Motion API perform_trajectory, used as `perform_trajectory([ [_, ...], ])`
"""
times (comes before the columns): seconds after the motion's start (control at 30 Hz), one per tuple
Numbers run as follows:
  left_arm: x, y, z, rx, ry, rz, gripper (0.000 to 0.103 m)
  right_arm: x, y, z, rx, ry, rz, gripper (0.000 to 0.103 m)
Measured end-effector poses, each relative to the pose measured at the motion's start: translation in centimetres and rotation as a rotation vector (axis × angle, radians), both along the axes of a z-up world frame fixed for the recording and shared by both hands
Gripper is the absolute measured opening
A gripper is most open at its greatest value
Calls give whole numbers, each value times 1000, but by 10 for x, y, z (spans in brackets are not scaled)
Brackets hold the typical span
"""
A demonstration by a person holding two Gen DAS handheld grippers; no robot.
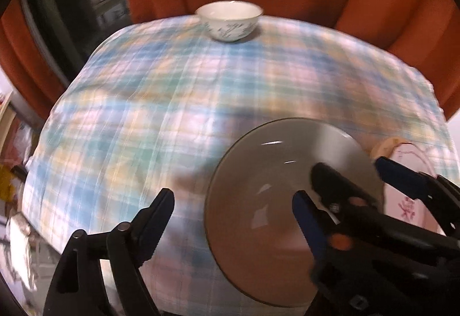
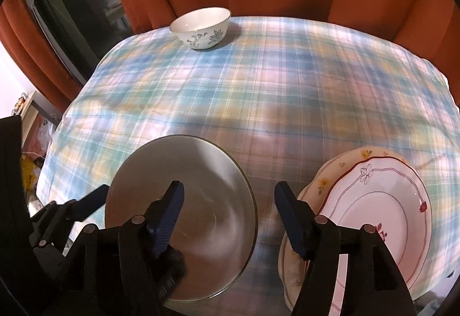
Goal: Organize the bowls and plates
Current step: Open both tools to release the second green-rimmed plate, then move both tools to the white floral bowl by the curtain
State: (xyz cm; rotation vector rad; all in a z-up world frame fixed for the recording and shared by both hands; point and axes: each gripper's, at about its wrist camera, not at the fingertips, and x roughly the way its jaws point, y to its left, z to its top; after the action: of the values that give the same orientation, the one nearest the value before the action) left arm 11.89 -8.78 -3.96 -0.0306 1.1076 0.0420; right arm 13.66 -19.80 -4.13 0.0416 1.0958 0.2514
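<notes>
Now we see both grippers with jaws spread, clamping nothing. Our left gripper point(image 1: 233, 212) straddles the near-left edge of the grey plate point(image 2: 201, 201) at lower centre; our right gripper point(image 2: 228, 192) spans that plate's right edge. Two floral plates point(image 2: 382, 215) lie stacked at lower right, a white bowl point(image 2: 201, 27) at the top, all on the plaid-covered surface point(image 2: 258, 86).

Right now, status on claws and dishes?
Left claw open, right claw open, nothing held. Grey plate flat on cloth between them. Two plates stacked right; floral bowl far edge. Nothing blocking.
</notes>
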Motion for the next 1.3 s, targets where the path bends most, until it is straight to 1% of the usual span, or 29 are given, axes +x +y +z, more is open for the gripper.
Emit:
perform_trajectory([
  [0.1,0,3,5,-8,1,-22,87,0,3,2,-3,6,-17,74],
  [0.17,1,7,7,-16,-11,-31,89,-2,6,8,-8,-4,-20,74],
  [0.33,5,17,16,-25,-24,-54,89,-3,15,18,-17,-20,-51,77],
  [0.7,24,50,55,-46,-99,-123,89,5,45,57,-22,-87,-114,78],
  [0.9,41,71,79,-48,-147,-139,89,19,67,83,-28,-137,-129,78],
  [1.1,63,89,101,-22,-187,-150,89,37,89,107,-28,-179,-148,79],
  [1.2,77,94,108,-18,-195,-162,89,50,96,117,-48,-193,-155,82],
  [1.3,91,95,111,-21,-202,-168,89,62,100,123,-68,-201,-156,82],
])
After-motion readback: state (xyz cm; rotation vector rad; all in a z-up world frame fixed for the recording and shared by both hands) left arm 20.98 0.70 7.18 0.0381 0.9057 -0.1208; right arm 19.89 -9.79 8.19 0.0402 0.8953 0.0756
